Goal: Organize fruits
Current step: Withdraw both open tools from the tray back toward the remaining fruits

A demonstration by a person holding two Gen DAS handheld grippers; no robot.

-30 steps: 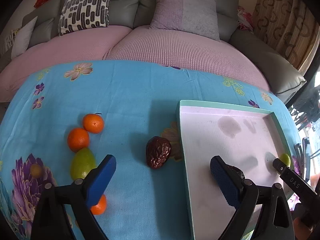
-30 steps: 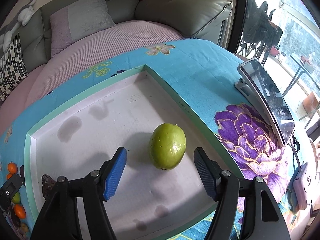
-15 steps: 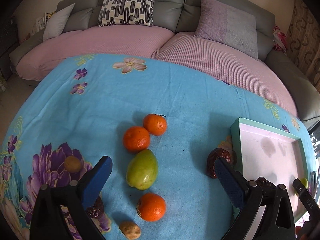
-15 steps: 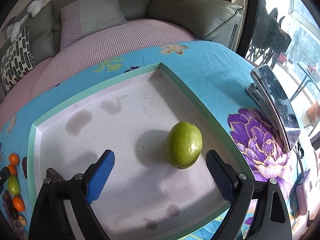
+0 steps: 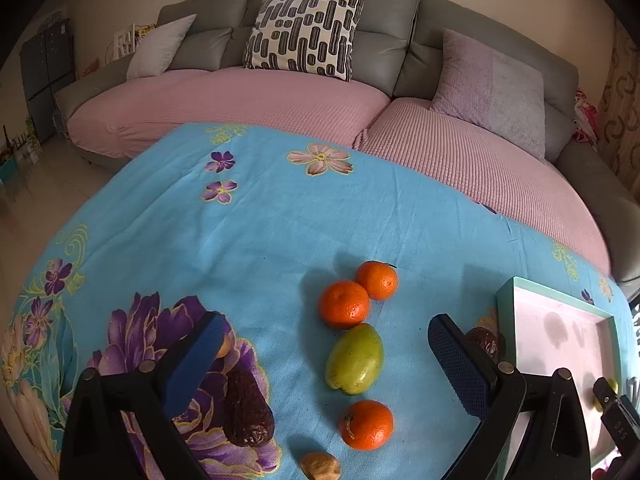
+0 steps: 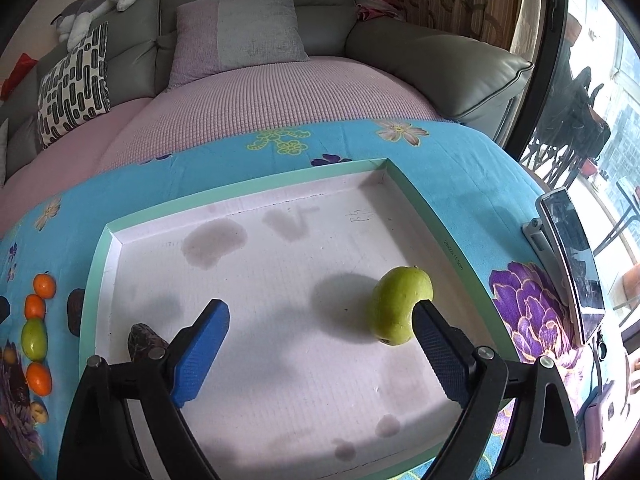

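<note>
In the left wrist view my left gripper [image 5: 324,322] hangs open over the blue flowered cloth, nothing between its pads. Below it lie a green mango [image 5: 354,360], three oranges [image 5: 343,304] [image 5: 378,280] [image 5: 366,425], a dark date [image 5: 248,408] and a small brown fruit [image 5: 320,466]. Another date [image 5: 484,342] sits beside the green-rimmed tray [image 5: 516,292]. In the right wrist view my right gripper [image 6: 320,308] stands open above the tray [image 6: 248,184]. A second green mango [image 6: 400,304] rests on the tray floor just beyond the right finger, apart from the pads. A date [image 6: 144,342] lies in the tray's near left corner.
A pink-covered sofa with cushions [image 5: 300,32] runs along the table's far side. A phone on a stand [image 6: 572,264] rises at the table's right edge beside the tray. The cloth's left edge drops to the floor [image 5: 24,208].
The left gripper swung left from over the tray to the loose fruit on the cloth. The right gripper's jaws spread off the green mango and shifted left, leaving it lying in the tray.
</note>
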